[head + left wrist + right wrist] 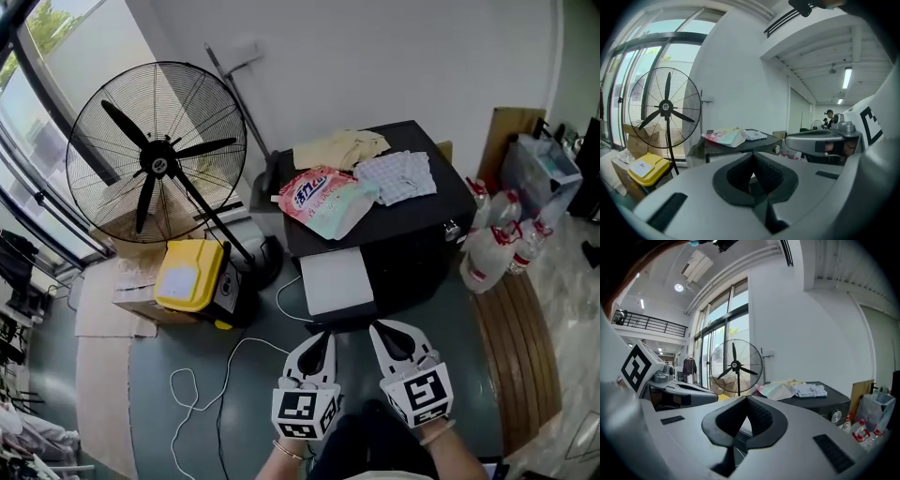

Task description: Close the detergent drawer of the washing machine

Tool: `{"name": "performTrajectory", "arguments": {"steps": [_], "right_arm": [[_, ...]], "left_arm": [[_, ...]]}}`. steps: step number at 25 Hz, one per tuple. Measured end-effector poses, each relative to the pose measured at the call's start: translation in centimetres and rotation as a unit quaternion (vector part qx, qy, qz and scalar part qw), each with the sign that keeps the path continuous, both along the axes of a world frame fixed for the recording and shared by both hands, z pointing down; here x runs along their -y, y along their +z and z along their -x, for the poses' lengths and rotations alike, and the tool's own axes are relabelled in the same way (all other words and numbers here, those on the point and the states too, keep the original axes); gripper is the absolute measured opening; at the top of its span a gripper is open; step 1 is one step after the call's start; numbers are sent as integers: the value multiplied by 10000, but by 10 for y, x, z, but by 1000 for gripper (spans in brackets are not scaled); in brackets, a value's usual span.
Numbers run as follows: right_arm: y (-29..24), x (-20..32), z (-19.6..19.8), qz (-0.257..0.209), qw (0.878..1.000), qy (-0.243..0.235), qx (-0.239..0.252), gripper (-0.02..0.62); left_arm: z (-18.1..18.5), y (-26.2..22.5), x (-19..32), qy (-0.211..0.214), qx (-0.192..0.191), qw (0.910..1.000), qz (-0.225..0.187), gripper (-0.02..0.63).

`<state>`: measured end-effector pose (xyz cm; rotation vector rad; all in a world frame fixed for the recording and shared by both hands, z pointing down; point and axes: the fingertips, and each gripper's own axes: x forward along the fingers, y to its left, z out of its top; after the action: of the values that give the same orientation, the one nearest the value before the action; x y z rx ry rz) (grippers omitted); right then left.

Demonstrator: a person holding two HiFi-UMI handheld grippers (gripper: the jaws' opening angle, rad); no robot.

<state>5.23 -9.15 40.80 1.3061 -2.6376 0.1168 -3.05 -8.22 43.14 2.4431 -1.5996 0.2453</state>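
With left claw point(327, 337) and right claw point(376, 328) shut, empty (both short of it), press detergent drawer point(336, 281) squarely into washing machine point(412, 258).

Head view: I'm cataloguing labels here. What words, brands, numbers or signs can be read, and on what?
No text is legible enough to quote.
On the detergent pouch: blue print, too blurred.
On the yellow box: white label, too small.
On the left gripper and right gripper: square markers only, no words.
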Motion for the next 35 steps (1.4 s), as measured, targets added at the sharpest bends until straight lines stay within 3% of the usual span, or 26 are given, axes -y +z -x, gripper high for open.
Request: {"name": "performTrajectory", "arguments": {"steps": [7, 14, 25, 35], "right_arm": [[40, 10, 11, 284, 9995, -100, -90, 26], [78, 19, 13, 688, 9975, 65, -145, 26], [141, 28, 9, 1300, 9904, 429, -211, 26], [173, 39, 13, 1536, 9860, 558, -321, 28]], "left_arm": [[6, 34, 14, 61, 0, 9998, 184, 15], [8, 70, 19, 277, 38, 9987, 422, 15], [21, 121, 28, 250, -66, 9975, 663, 15], [27, 152, 42, 246, -52, 9961, 847, 15]]}}
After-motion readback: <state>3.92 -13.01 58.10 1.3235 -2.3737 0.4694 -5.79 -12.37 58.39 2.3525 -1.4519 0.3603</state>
